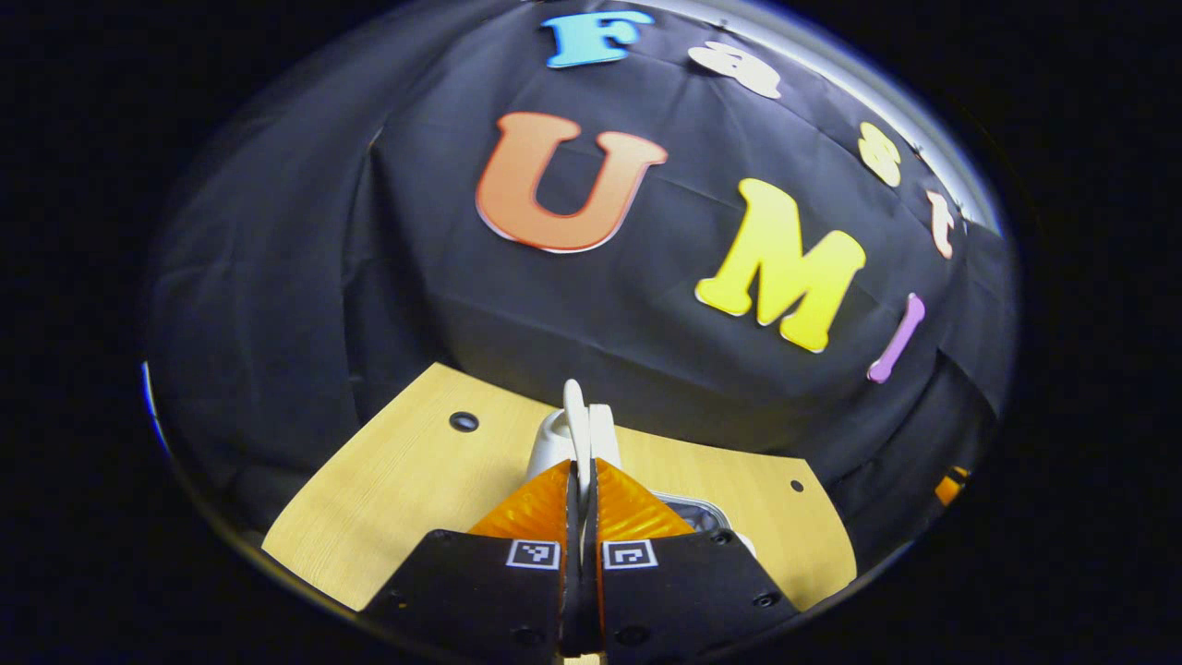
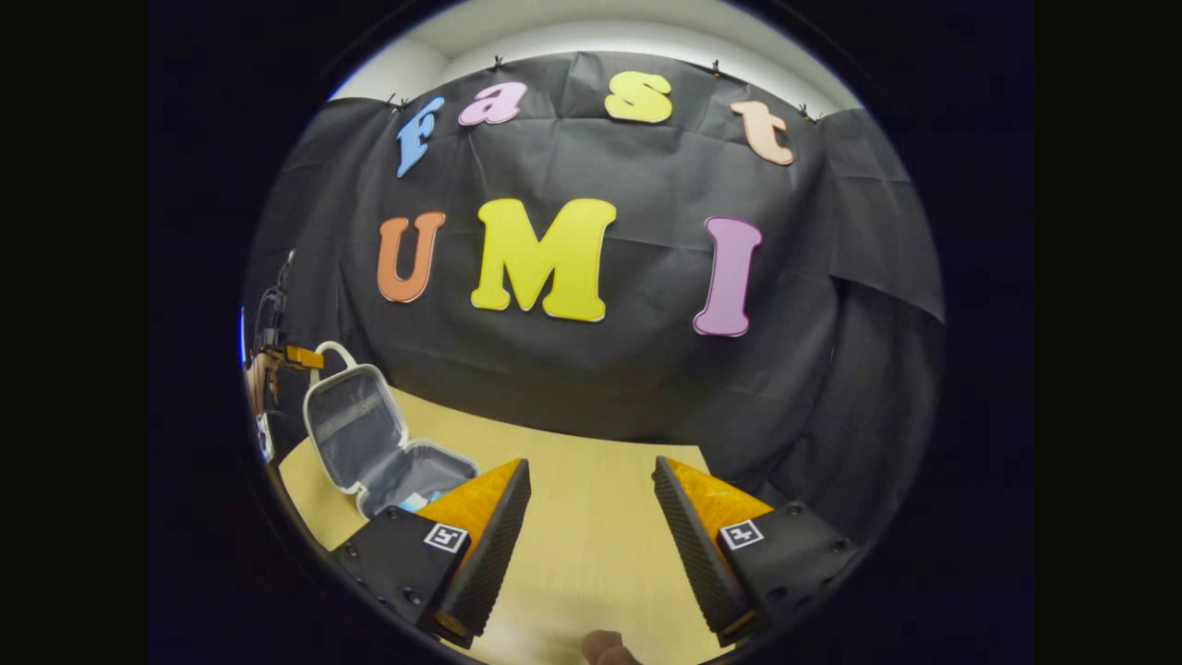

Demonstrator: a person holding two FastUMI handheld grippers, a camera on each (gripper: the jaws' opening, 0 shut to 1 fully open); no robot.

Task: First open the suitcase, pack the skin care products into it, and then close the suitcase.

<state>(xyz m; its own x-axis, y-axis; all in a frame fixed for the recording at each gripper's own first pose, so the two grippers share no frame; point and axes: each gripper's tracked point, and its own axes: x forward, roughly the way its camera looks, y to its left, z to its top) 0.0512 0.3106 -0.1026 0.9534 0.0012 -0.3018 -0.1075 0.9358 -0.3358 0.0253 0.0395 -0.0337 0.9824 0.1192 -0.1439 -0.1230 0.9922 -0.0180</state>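
Note:
A small white suitcase (image 2: pixel 346 429) stands open at the left of the right gripper view, its lid upright and its grey-lined base (image 2: pixel 429 469) lying on the table. A light-blue item (image 2: pixel 413 501) peeks out of the base. In the left gripper view my left gripper (image 1: pixel 582 480) is shut on the white handle (image 1: pixel 575 420) of the lid, with the suitcase rim (image 1: pixel 691 508) just beneath. That same gripper (image 2: pixel 297 356) appears far left in the right gripper view, at the handle (image 2: pixel 334 349). My right gripper (image 2: pixel 591 480) hangs open over the table with nothing between its fingers.
The light wooden table (image 2: pixel 591 554) runs up to the black cloth wall behind. It has a small round hole (image 1: pixel 464 422) left of the suitcase. A fingertip (image 2: pixel 605 648) shows at the bottom edge of the right gripper view.

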